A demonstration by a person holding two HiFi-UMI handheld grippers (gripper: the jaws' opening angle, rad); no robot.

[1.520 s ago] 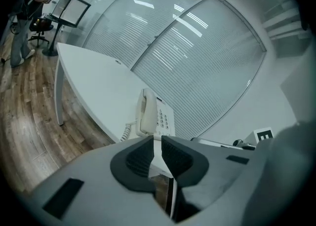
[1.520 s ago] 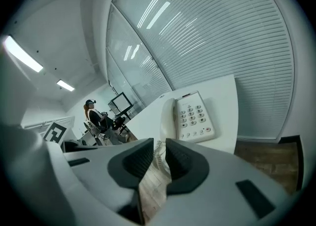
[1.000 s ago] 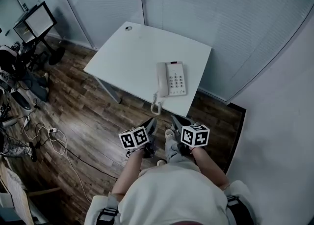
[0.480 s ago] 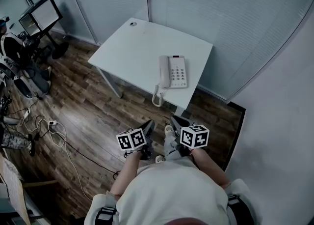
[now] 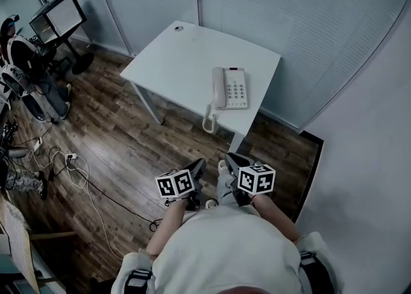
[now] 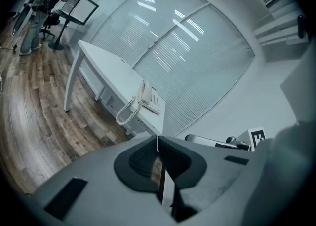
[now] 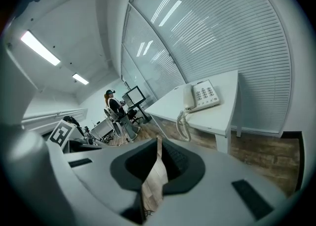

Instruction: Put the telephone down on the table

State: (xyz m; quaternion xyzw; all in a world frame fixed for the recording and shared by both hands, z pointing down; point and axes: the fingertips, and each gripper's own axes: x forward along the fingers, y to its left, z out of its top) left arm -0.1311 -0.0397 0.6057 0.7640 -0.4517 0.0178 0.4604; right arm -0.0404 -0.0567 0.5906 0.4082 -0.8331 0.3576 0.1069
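A white telephone lies on the near right part of the white table, handset on its cradle. Its coiled cord hangs over the front edge. The telephone shows far ahead in the left gripper view, and the telephone likewise in the right gripper view. My left gripper and right gripper are held side by side close to the person's body, over the wooden floor, well short of the table. Both are shut with nothing between the jaws. From its own camera, each of left gripper and right gripper has its pads together.
Blinds cover the glass wall behind the table, and a plain wall stands to the right. Cables lie on the wooden floor at the left. A monitor on a stand and seated people are at the far left.
In the head view the table and telephone have slid up and to the right, further from both grippers. The grippers stay shut and side by side.
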